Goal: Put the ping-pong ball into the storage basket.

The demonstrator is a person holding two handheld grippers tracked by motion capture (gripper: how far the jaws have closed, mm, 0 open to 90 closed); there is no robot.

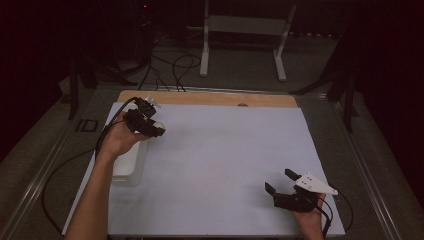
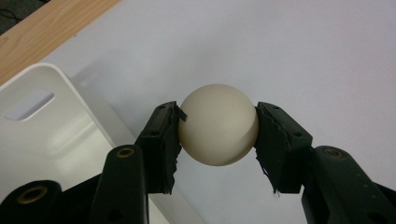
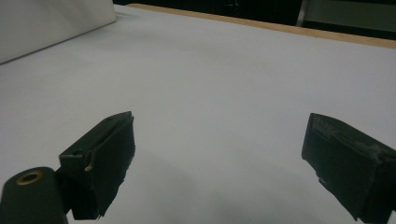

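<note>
Now the left gripper (image 2: 218,133) clamps a cream ball (image 2: 218,125) beside the white bin (image 2: 42,135), while the right gripper (image 3: 219,163) gapes wide over the table (image 3: 224,79).

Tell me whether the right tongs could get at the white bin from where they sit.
Probably yes. The right tongs stand open with nothing between them, and bare white table surface lies between them and the white bin. The left tongs, holding the ball near the bin, might crowd the approach.
</note>
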